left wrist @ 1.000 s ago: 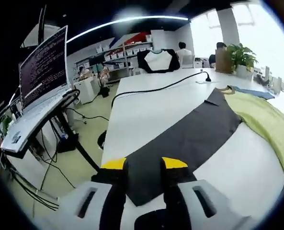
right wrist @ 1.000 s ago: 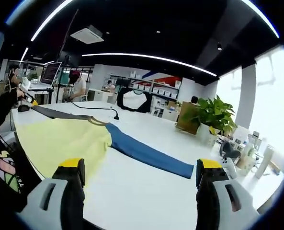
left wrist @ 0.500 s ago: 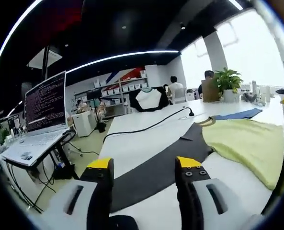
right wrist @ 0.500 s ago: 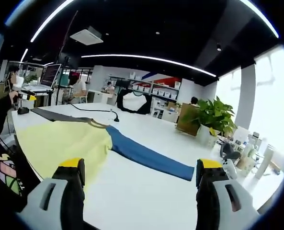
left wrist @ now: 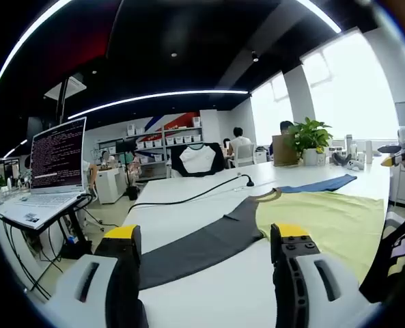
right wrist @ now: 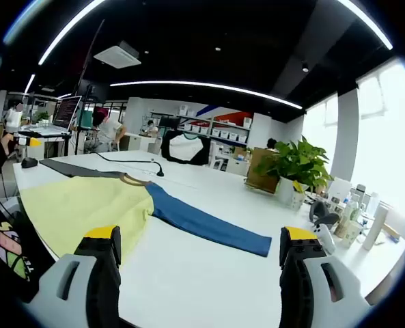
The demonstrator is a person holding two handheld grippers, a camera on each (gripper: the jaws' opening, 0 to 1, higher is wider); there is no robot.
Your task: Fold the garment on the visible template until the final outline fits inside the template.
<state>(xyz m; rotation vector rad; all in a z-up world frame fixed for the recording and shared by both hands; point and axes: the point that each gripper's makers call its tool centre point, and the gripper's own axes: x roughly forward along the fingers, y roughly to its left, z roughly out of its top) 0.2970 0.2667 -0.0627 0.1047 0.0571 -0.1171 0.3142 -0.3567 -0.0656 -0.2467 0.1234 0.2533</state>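
The garment (left wrist: 325,215) lies spread flat on the white table (left wrist: 188,205): a yellow body with a dark grey sleeve (left wrist: 195,242) running out to the left and a blue sleeve (right wrist: 205,225) running out to the right. In the left gripper view the left gripper (left wrist: 205,239) hangs just above the near table edge with its jaws wide apart and nothing between them; the grey sleeve's cuff end lies in the gap just beyond the yellow tips. In the right gripper view the right gripper (right wrist: 199,239) is likewise spread wide and holds nothing, with bare white table between its jaws and the blue sleeve's cuff. The yellow hem reaches the near table edge. A black cable (left wrist: 188,197) crosses the far part of the table. Beyond the far left table edge stands a laptop (left wrist: 48,174) on a stand. A potted plant (right wrist: 291,171) stands at the far right.
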